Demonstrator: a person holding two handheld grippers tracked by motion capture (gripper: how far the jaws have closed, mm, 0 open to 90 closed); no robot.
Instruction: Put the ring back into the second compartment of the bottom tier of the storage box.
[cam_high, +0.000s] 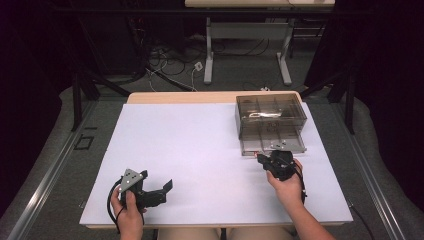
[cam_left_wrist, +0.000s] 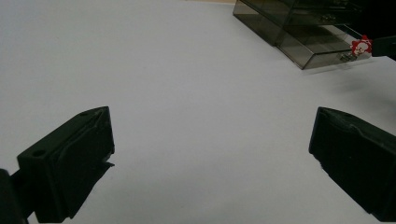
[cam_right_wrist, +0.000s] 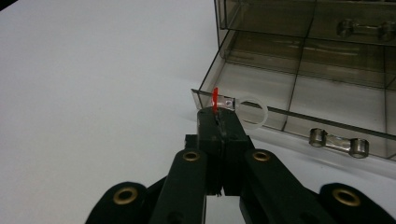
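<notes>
A smoky clear drawer box stands at the back right of the white table. Its bottom drawer is pulled out toward me. My right gripper is shut on a small red charm with a clear ring hanging from it. It holds the charm just in front of the drawer's front left corner. At the table's near left, my left gripper stands open, with only bare table between its fingers.
The drawer front carries a small metal handle, and the shut drawer above has another. Beyond the table are desk legs and loose cables on the floor. Dark curtains close in both sides.
</notes>
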